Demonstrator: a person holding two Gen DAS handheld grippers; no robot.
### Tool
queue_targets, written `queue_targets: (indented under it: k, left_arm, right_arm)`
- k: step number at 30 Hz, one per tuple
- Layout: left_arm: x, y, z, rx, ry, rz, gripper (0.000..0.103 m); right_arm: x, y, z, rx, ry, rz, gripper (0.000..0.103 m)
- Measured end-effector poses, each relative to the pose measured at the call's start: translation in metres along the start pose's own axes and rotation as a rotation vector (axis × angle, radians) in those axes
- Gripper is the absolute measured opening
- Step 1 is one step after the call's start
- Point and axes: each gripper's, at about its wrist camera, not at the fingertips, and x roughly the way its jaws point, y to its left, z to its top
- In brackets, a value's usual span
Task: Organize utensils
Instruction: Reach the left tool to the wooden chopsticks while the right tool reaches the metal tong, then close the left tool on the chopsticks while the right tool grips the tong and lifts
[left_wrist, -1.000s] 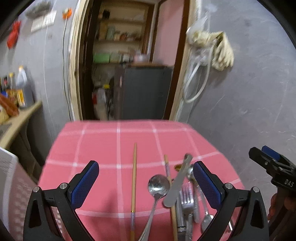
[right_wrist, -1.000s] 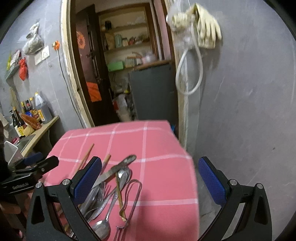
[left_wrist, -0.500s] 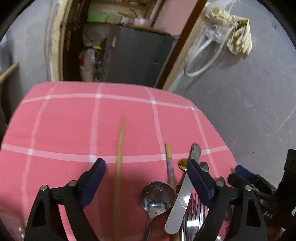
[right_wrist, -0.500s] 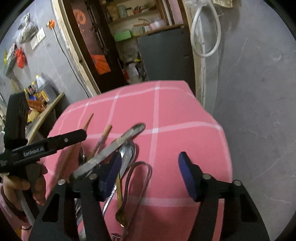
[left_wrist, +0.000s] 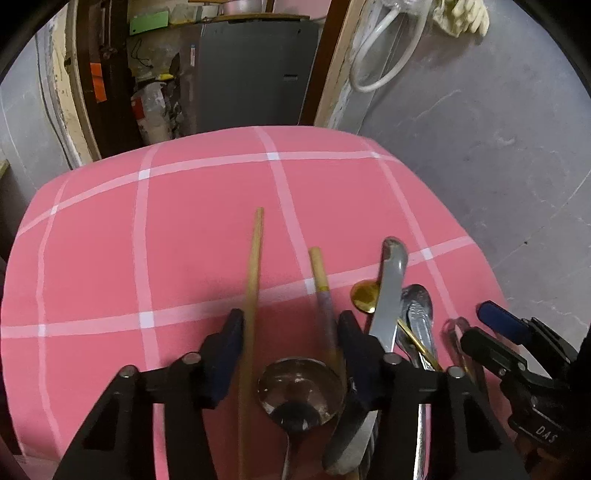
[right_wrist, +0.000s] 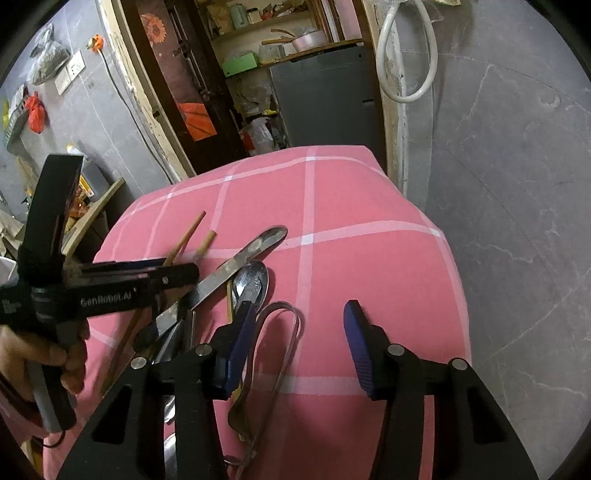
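You have both grippers low over the bench (left_wrist: 110, 258), which is covered in a pink checked cloth, and the sorting is barely started as far as the views show. The utensils lie in one loose pile at the near right of the cloth: a table knife (left_wrist: 389, 295) lies across a steel spoon (left_wrist: 417, 310) and a small gold spoon (left_wrist: 365, 295), a fork is partly hidden beneath them, and a pair of wire tongs (right_wrist: 284, 332) rests beside the pile. Your left gripper (left_wrist: 291, 343) has its fingers spread partway, straddling the bowl of a ladle-like spoon (left_wrist: 301, 391) and two chopsticks (left_wrist: 253, 266); the left pad sits just beside the longer stick and the right pad beside the shorter one, but nothing is pinched. Your right gripper (right_wrist: 299, 339) has its fingers spread as well, around one loop of the tongs and above bare cloth, holding nothing. No holder, tray or sorted group is visible in either view, so every piece appears left to be placed. My judgement is that the chopsticks are the first item in hand; close squarely, since they lie unparallel and may scissor apart.
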Motion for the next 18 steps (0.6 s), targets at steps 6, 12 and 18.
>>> queue_targets:
  k: [6,12,18]
  left_arm:
    - [0.008,-0.011,0.022,0.053,0.118,0.078,0.039]
    - [0.008,-0.011,0.030,0.038,0.163,0.007,0.014]
    - [-0.002,0.006,0.024,-0.082,0.150,-0.117,0.009]
  right_arm:
    - [0.008,0.014,0.008,0.001,0.086,-0.077,0.037]
    - [0.012,0.026,0.009,-0.009,0.131,-0.088,0.032]
    - [0.005,0.004,0.011,0.081,0.128,0.007,0.023]
